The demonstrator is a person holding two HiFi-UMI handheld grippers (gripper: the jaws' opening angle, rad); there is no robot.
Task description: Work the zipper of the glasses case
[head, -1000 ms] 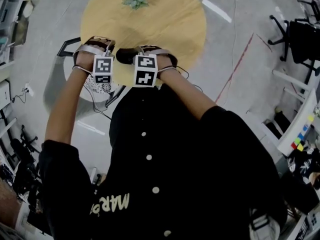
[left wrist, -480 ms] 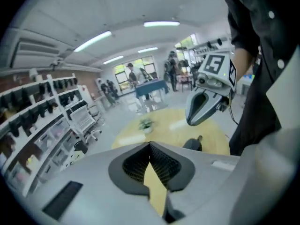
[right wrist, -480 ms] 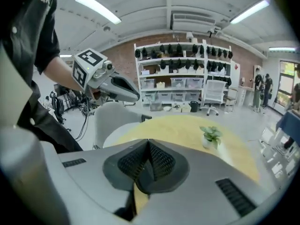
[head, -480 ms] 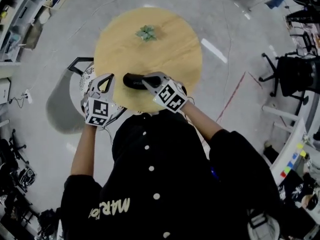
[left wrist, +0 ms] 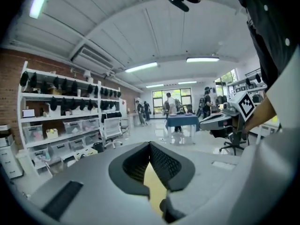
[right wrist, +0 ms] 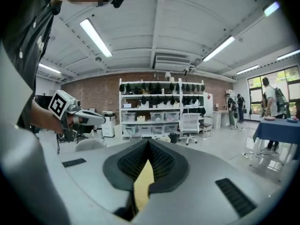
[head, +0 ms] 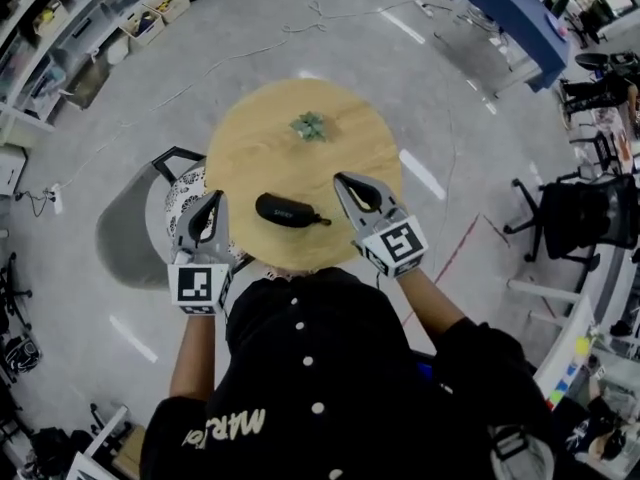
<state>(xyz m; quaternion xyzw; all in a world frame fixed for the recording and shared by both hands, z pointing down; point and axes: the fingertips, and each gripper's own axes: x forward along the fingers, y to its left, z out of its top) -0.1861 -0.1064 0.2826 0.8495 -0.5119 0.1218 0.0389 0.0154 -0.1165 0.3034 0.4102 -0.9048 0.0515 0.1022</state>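
Pulled off the glasses case (head: 288,210): left gripper (head: 212,200) at 9 o'clock, right gripper (head: 346,181) at 3, both closed empty; zipping likely done.

On the table (head: 250,148) lies the glasses case (head: 288,211), a likely plant (head: 309,125) beyond it.

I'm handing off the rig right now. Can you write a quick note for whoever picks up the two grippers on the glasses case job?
Left gripper: shut, empty, held in the air at the table's near left edge.
Right gripper: shut, empty, held in the air at the near right edge.
Glasses case: lies flat on the round table between the grippers; neither touches it. A small green plant sits further back.
Done: cannot tell. The case looks closed, but the zipper's state is too small to read.
Left: probably check the zipper first, then hold the case with one gripper and pull with the other.
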